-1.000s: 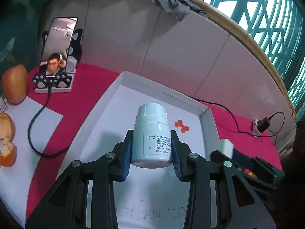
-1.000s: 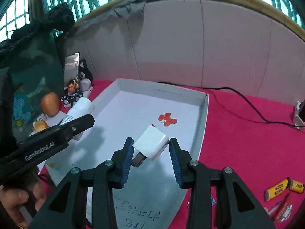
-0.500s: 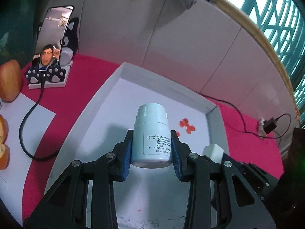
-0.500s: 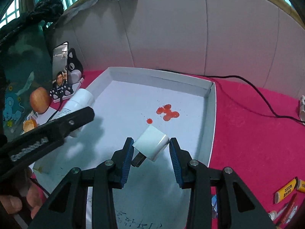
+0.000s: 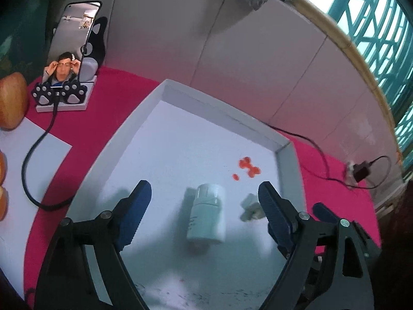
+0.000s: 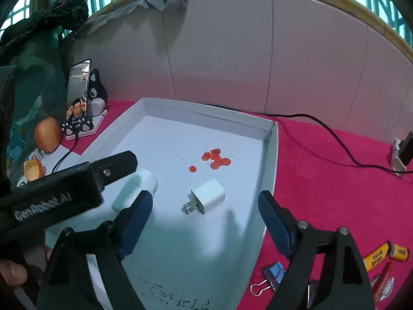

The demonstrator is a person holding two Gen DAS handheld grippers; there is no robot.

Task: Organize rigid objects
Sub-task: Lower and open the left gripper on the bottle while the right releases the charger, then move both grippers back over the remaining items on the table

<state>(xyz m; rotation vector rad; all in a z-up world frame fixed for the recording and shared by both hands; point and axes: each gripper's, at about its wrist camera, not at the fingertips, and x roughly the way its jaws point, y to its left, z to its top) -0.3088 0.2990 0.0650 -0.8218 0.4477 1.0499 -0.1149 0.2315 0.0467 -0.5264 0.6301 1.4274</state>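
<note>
A white pill bottle (image 5: 206, 214) lies on its side, blurred, on the floor of the white tray (image 5: 286, 160), below my left gripper (image 5: 204, 184). That gripper's jaws are opening, wide apart, and its pads are clear of the bottle. A white charger plug (image 6: 209, 197) rests on the tray (image 6: 271, 160) floor with its prongs toward me, beneath my right gripper (image 6: 205, 193). The right jaws are opening too and touch nothing. The bottle (image 6: 136, 188) shows partly behind the left gripper's body in the right wrist view.
A red stain (image 6: 215, 159) marks the tray floor. A phone on a cat stand (image 5: 72, 49), its cable, an apple (image 5: 11, 100) and paper lie to the left. On the red cloth at the right are batteries (image 6: 382, 254), a binder clip (image 6: 273, 273) and a plugged adapter (image 6: 402, 152).
Both grippers opened. The bottle dropped from the left jaws and the charger plug from the right jaws onto the tray floor.
</note>
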